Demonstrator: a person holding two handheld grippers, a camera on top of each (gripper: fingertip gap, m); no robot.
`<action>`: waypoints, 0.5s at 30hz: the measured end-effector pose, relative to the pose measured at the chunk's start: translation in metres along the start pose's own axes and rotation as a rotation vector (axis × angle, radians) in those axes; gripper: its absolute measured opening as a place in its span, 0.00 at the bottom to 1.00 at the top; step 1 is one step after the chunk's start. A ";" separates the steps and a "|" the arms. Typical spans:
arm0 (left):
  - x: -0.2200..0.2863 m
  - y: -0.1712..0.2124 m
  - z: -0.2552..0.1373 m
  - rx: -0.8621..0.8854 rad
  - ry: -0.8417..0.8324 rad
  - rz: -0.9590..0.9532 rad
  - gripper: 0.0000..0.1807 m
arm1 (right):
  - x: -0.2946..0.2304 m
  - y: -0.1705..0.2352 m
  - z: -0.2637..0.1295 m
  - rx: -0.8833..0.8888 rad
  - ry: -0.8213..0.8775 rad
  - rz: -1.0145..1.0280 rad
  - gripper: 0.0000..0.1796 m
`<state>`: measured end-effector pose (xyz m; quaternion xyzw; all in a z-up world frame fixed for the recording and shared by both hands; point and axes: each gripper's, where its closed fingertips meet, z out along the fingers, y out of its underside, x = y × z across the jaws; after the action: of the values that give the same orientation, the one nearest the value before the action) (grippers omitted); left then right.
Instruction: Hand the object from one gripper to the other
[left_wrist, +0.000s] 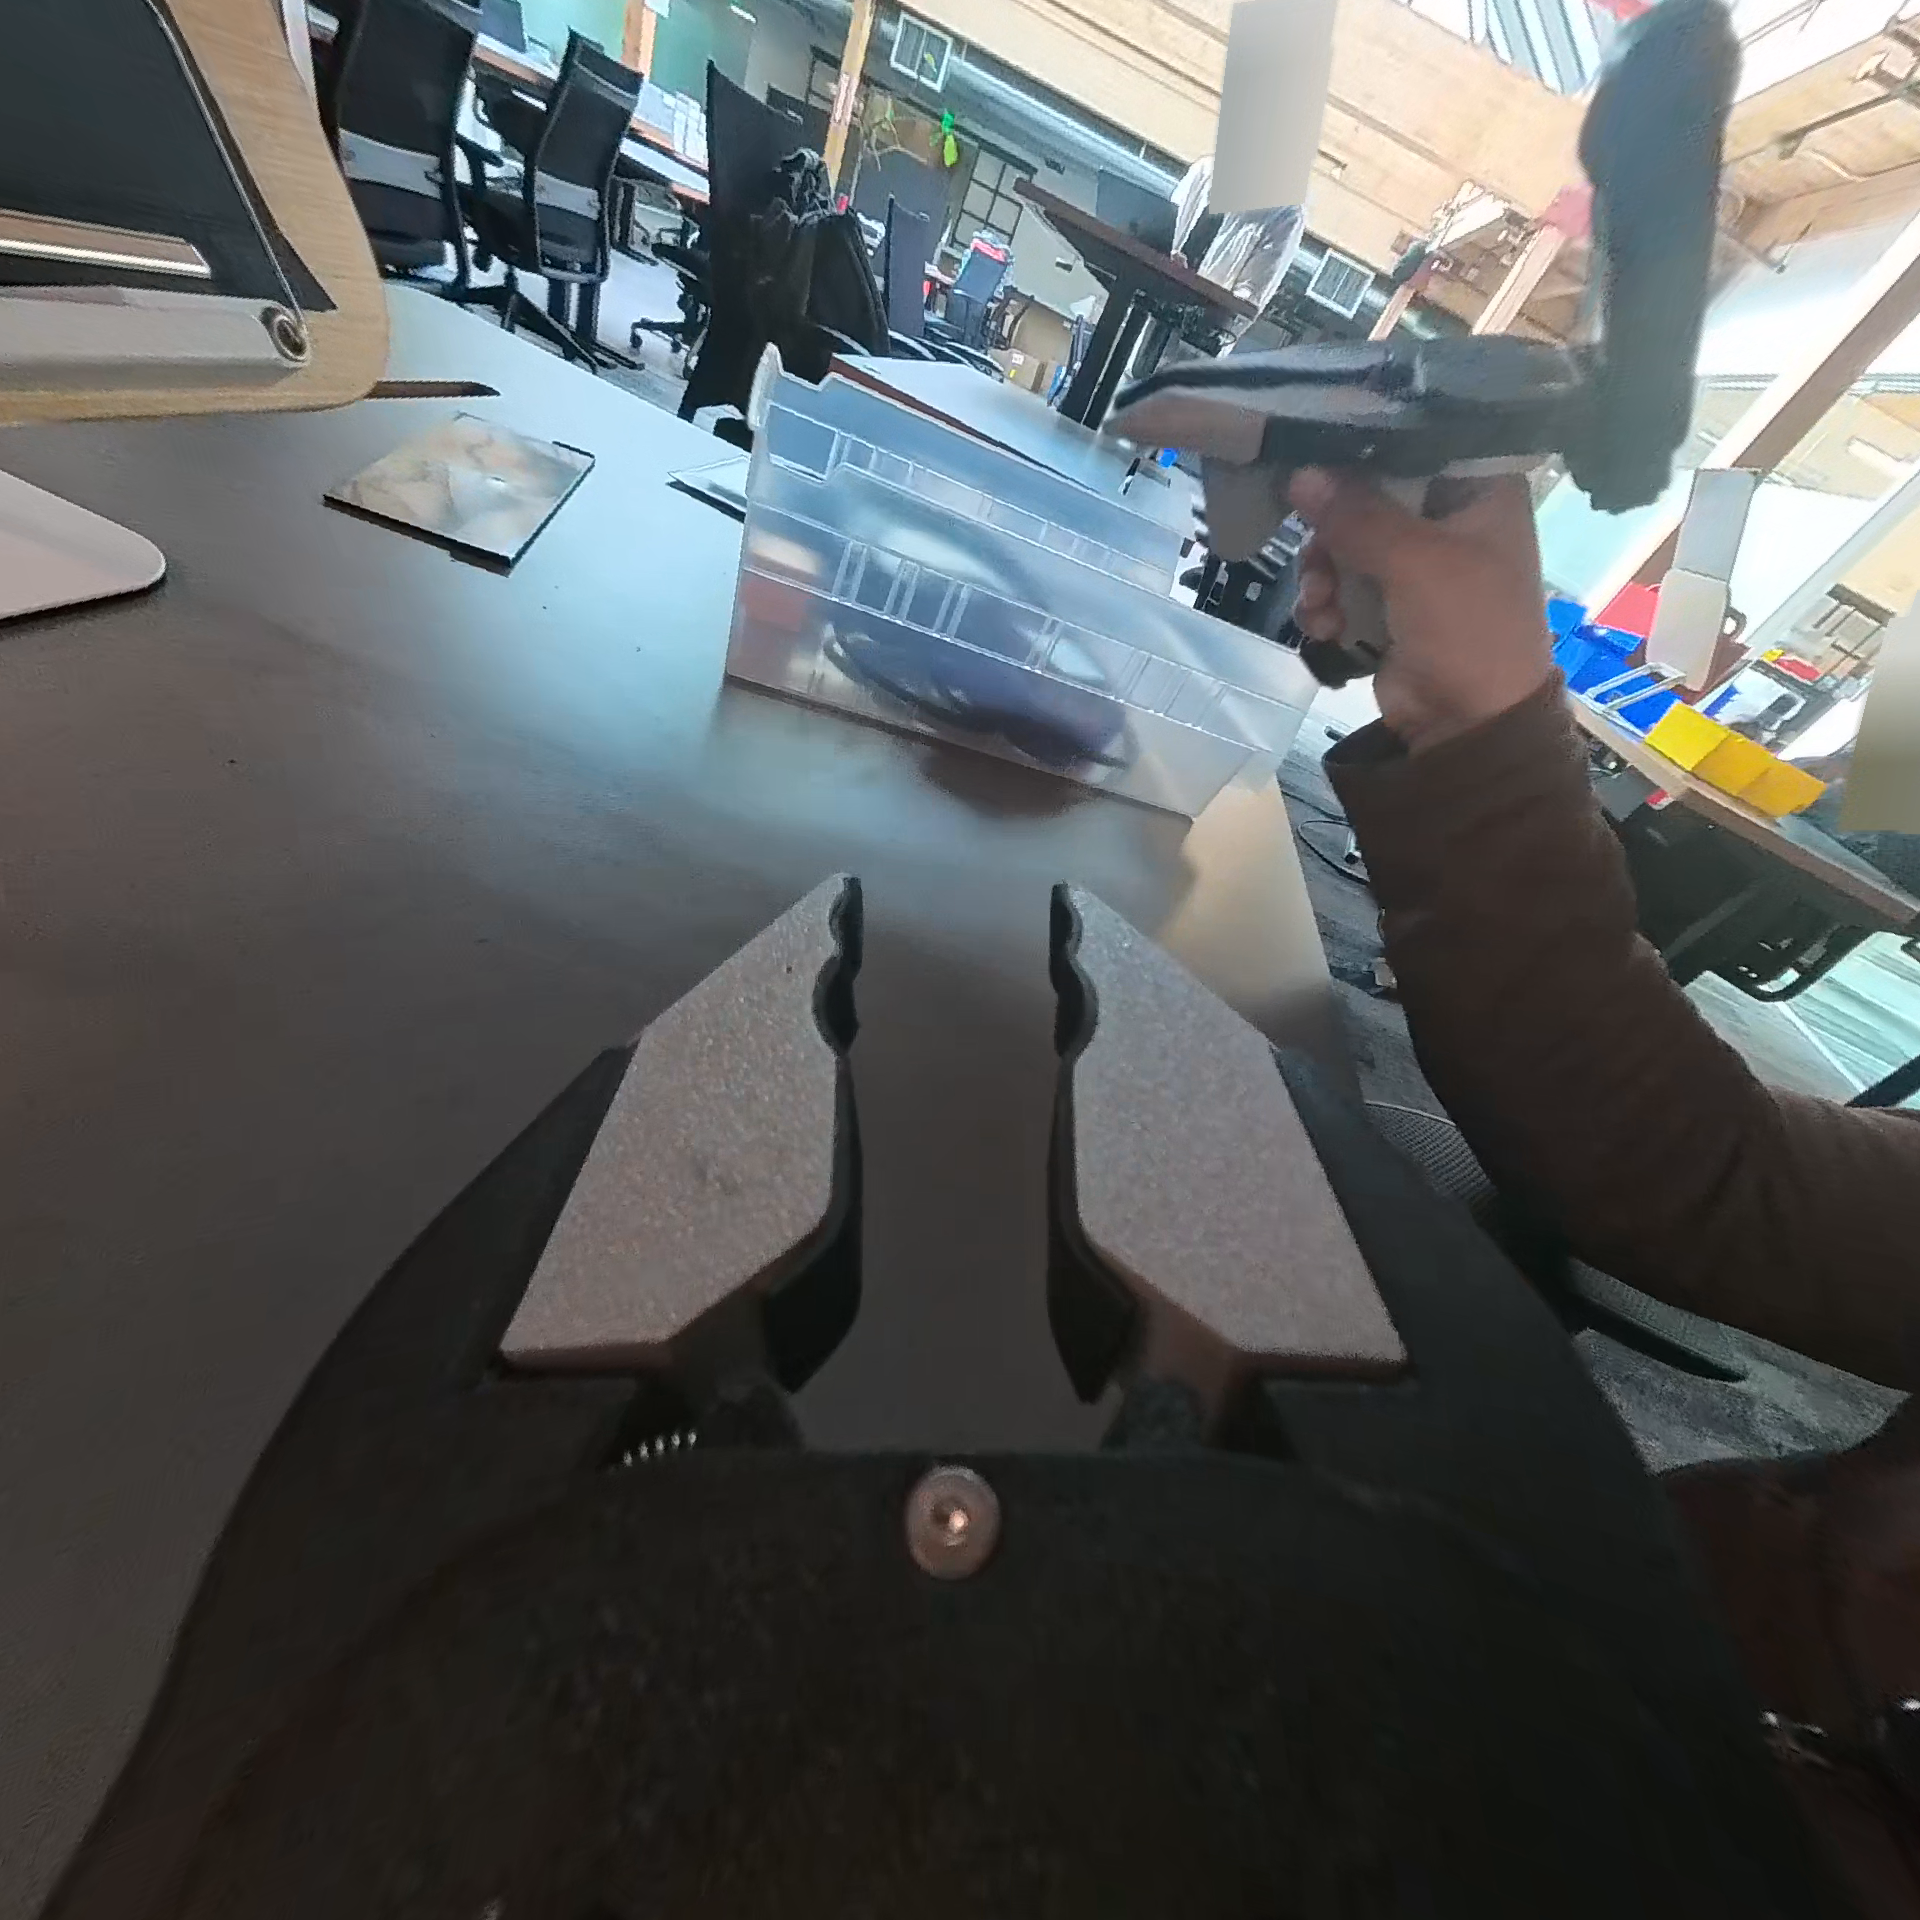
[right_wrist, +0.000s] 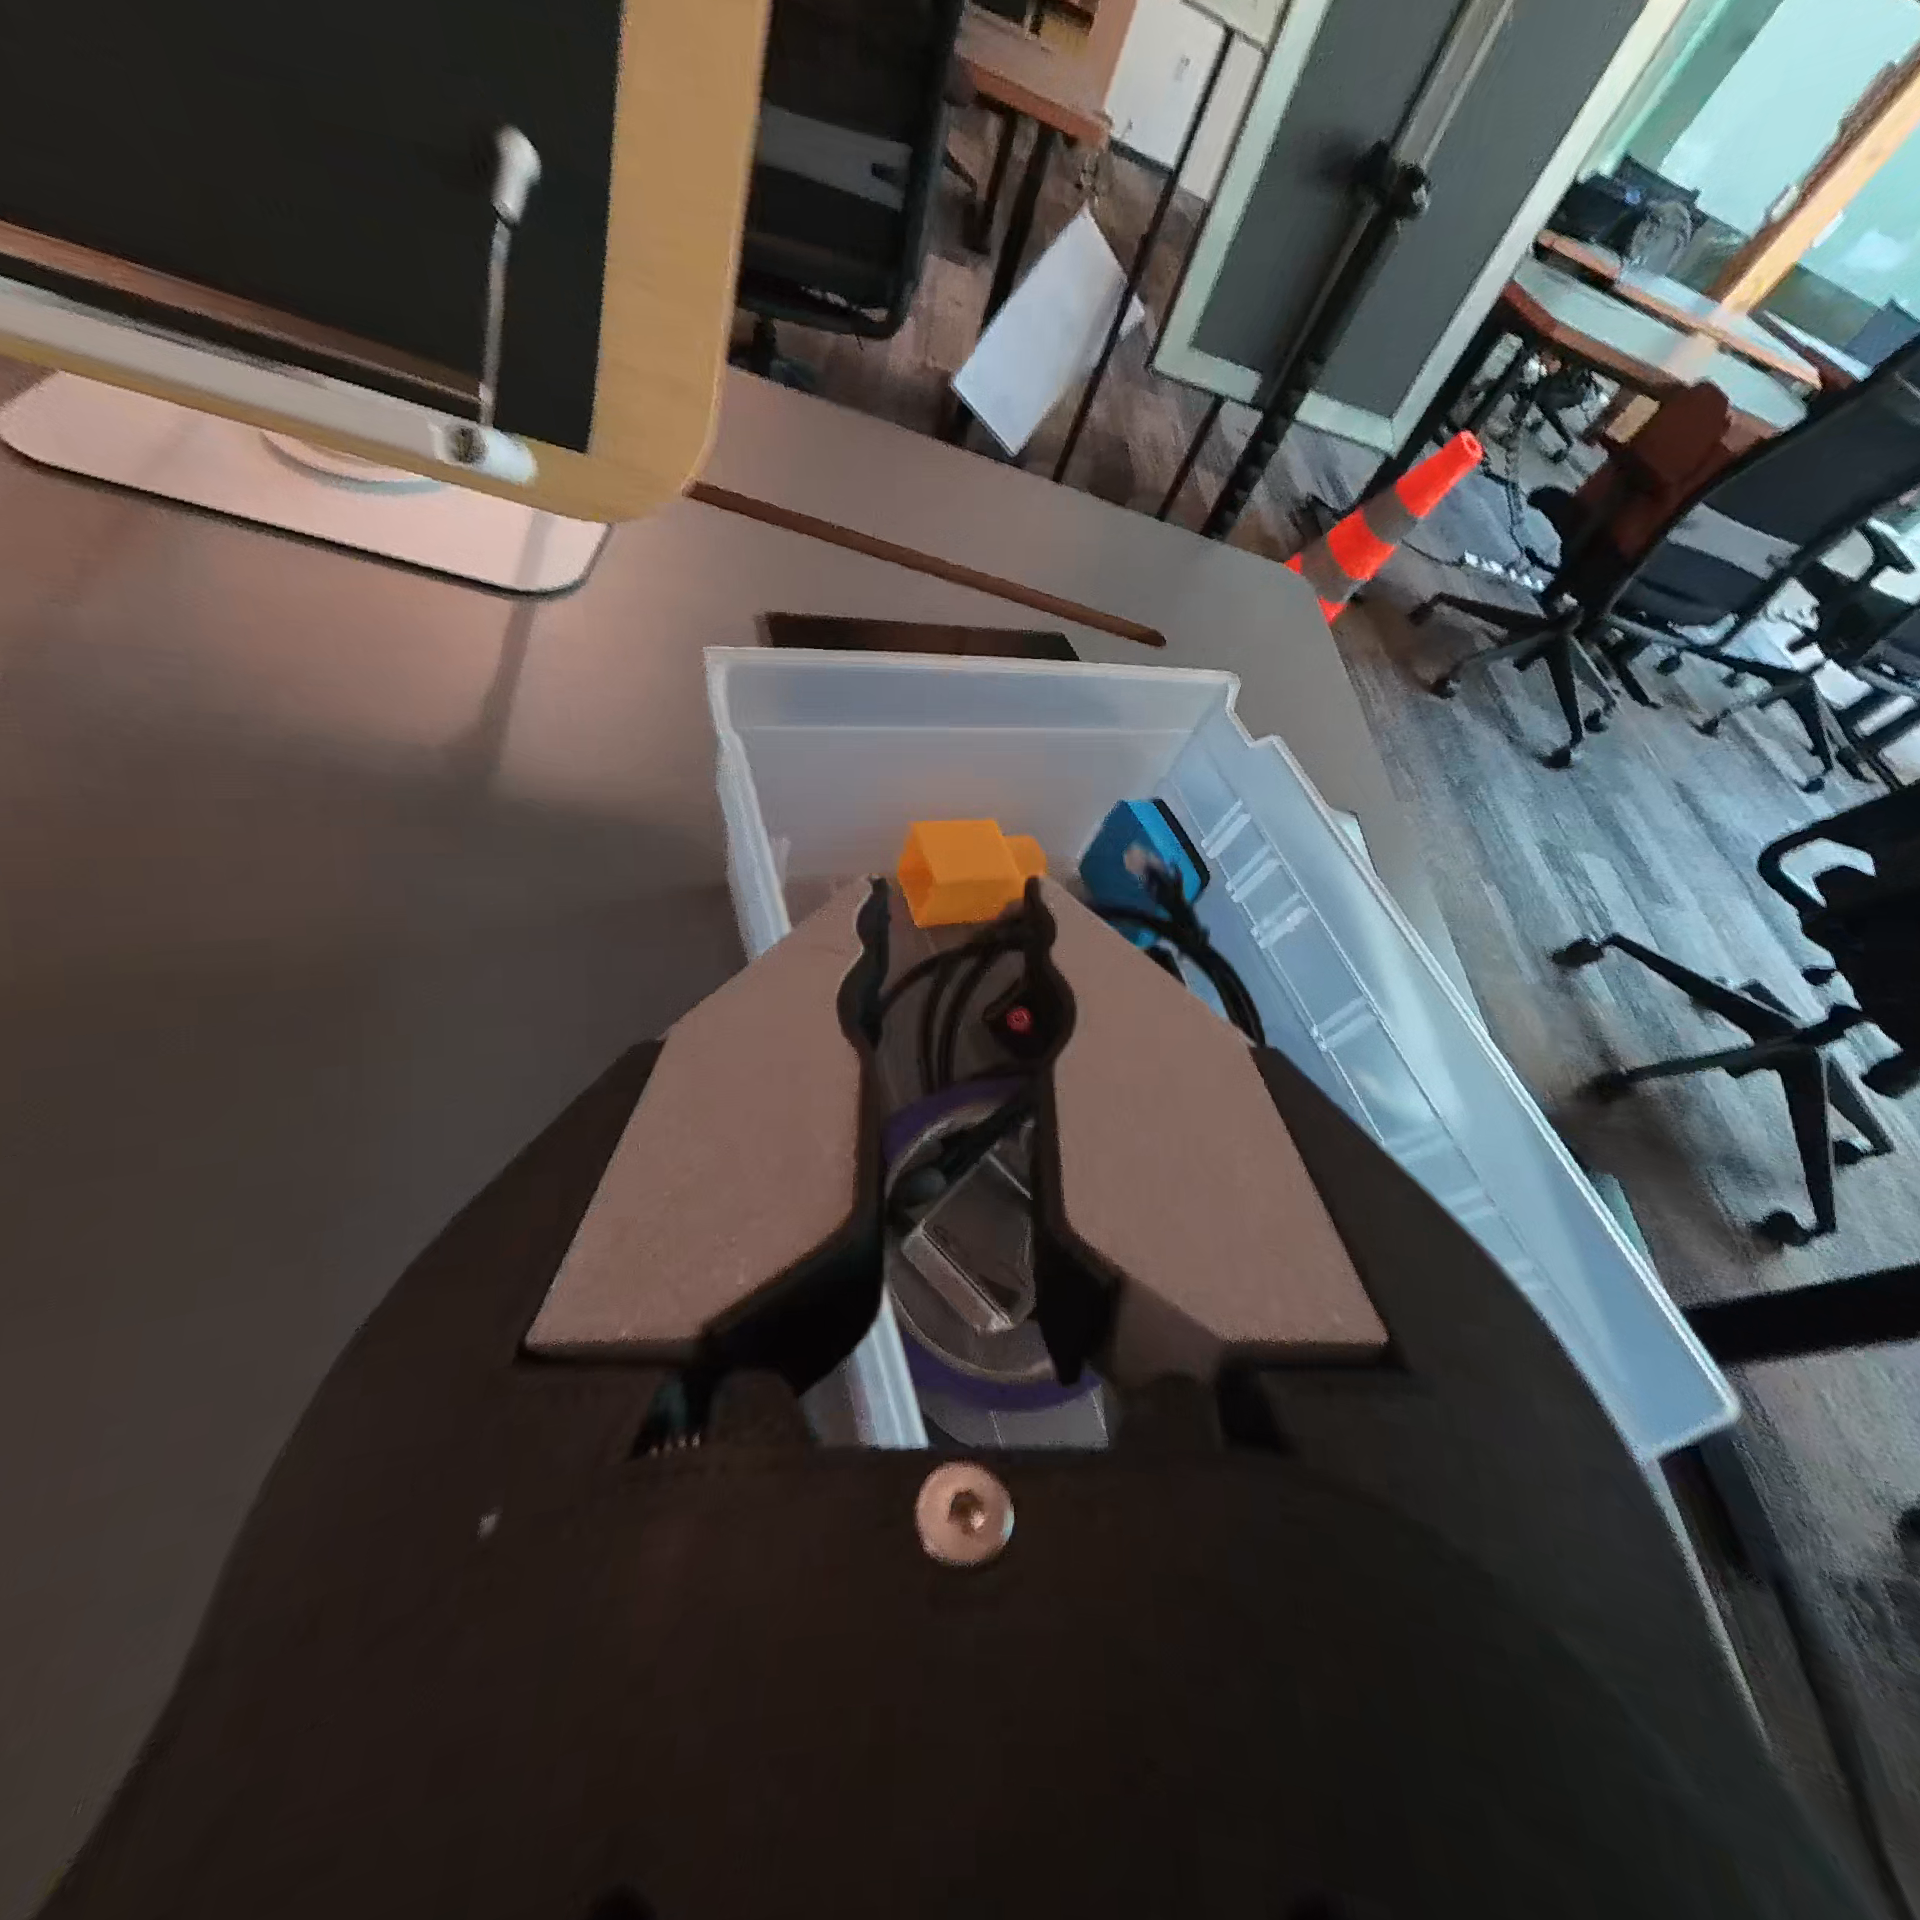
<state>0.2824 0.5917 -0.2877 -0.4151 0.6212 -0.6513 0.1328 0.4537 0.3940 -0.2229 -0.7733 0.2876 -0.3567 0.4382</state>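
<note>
A clear plastic bin stands on the dark table. It holds an orange block, a blue part, black cables, a purple roll and a metal piece. My right gripper hangs over the bin pointing down into it, jaws apart, with nothing clearly clamped. In the left wrist view the bin is ahead, and the right gripper is above its far right end, held by a hand. My left gripper is open and empty, low over the table in front of the bin.
A monitor on a silver stand is at the back left and also shows in the right wrist view. A flat square plate lies left of the bin. The table edge runs just right of the bin. Office chairs and an orange cone stand on the floor. There is about 25 centimetres between the tips of the two grippers.
</note>
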 end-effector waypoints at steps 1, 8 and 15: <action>0.000 0.001 0.000 -0.006 -0.002 0.004 0.18 | -0.004 -0.006 -0.003 0.027 -0.019 0.002 0.12; -0.002 0.003 0.001 -0.020 -0.015 0.012 0.19 | -0.098 -0.038 -0.016 0.129 -0.490 0.152 0.30; -0.002 0.006 0.003 -0.039 -0.022 0.031 0.19 | -0.201 -0.014 0.027 0.080 -0.764 0.158 0.34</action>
<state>0.2837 0.5901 -0.2943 -0.4153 0.6385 -0.6323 0.1417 0.3602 0.5650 -0.2808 -0.8082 0.1480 -0.0191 0.5697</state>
